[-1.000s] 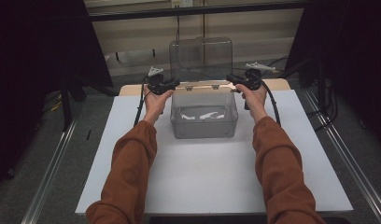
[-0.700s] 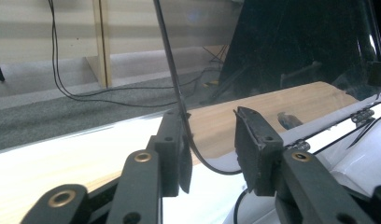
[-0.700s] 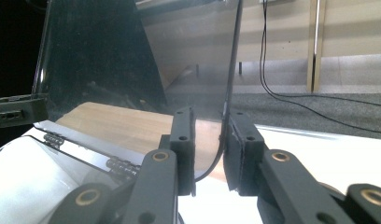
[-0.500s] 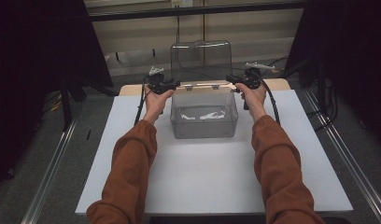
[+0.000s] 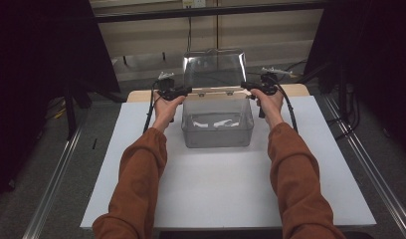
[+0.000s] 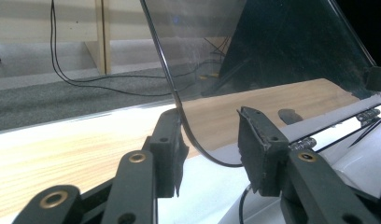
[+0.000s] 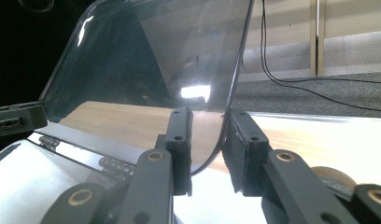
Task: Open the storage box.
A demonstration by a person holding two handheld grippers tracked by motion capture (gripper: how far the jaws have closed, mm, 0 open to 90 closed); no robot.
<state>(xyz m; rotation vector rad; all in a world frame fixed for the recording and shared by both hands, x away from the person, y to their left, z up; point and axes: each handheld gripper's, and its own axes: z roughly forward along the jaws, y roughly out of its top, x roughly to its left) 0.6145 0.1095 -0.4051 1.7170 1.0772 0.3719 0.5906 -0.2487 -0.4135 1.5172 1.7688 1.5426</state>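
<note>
High view: a person in rust-coloured sleeves [image 5: 141, 169] reaches from the bottom of the frame to a clear plastic box [image 5: 217, 124] standing just above centre on a white table [image 5: 216, 199]. The box's transparent lid [image 5: 214, 69] stands raised, nearly upright, hinged along the box's far rim in the upper middle of the frame. The left gripper [image 5: 183, 91] sits at the lid's lower left corner and the right gripper [image 5: 247, 86] at its lower right corner, each hand level with the back rim of the box. White shapes lie on the box floor, too blurred to identify.

Left gripper view: the curved edge of the lid [image 6: 179, 100] comes down from the top centre and passes between the two black jaws of the left gripper [image 6: 209, 142]. It lies against the left jaw, while the right jaw stands clear of it with a plain gap. The jaws have just been opening, and the grasp is released with the lid edge between them. A strip of bare wood [image 6: 86, 154] crosses the middle of the frame behind the jaws, and the hinge hardware [image 6: 366, 116] shows at the right edge.

Right gripper view: the lid's opposite edge [image 7: 235, 84] runs down from the top right of centre into the gap of the right gripper [image 7: 207, 140]. It lies close by the right jaw, and the left jaw stands apart from it. These jaws too have just been opening, and this grasp is also let go. The lid's hinge [image 7: 114, 165] runs across the lower left of the frame.
</note>
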